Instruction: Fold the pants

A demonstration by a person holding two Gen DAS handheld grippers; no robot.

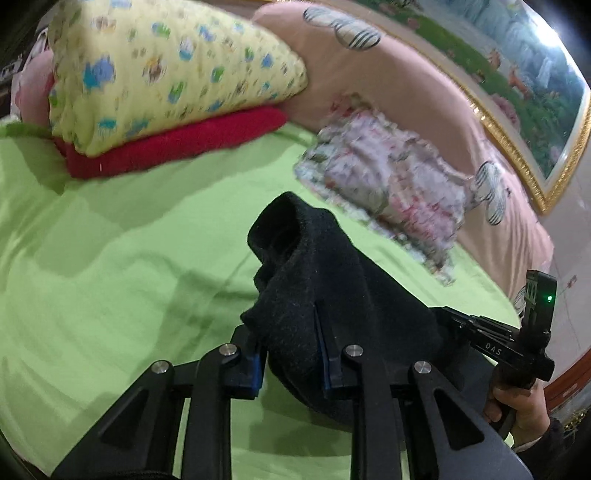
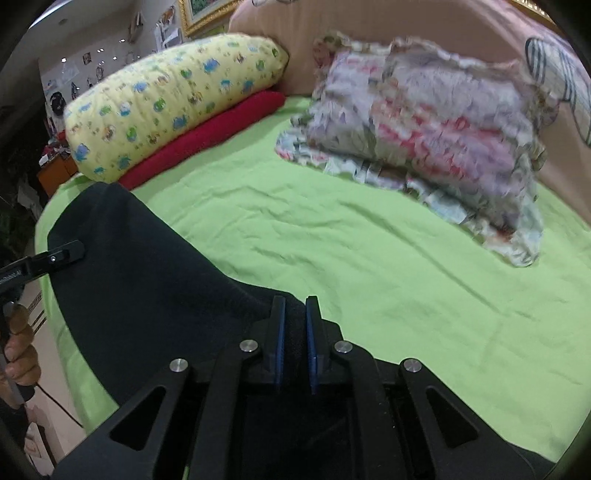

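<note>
The black pants point(image 1: 314, 295) are lifted above the green bed sheet point(image 1: 129, 240). My left gripper point(image 1: 291, 354) is shut on a bunched edge of the pants, which rises in a hump over its fingers. My right gripper point(image 2: 295, 332) is shut on another edge of the pants point(image 2: 140, 288), which stretch away to the left toward the left gripper's finger point(image 2: 55, 256). The right gripper also shows at the right edge of the left wrist view point(image 1: 491, 339), held by a hand. Most of the pants hang below, out of sight.
A yellow patterned pillow point(image 2: 173, 103) lies on a red pillow point(image 2: 207, 136) at the bed's back left. A floral frilled pillow point(image 2: 424, 133) leans on the pink headboard point(image 2: 369, 22) at the back right. A gold-framed picture point(image 1: 517, 74) hangs behind. The bed's edge and the floor point(image 2: 55, 350) are at the left.
</note>
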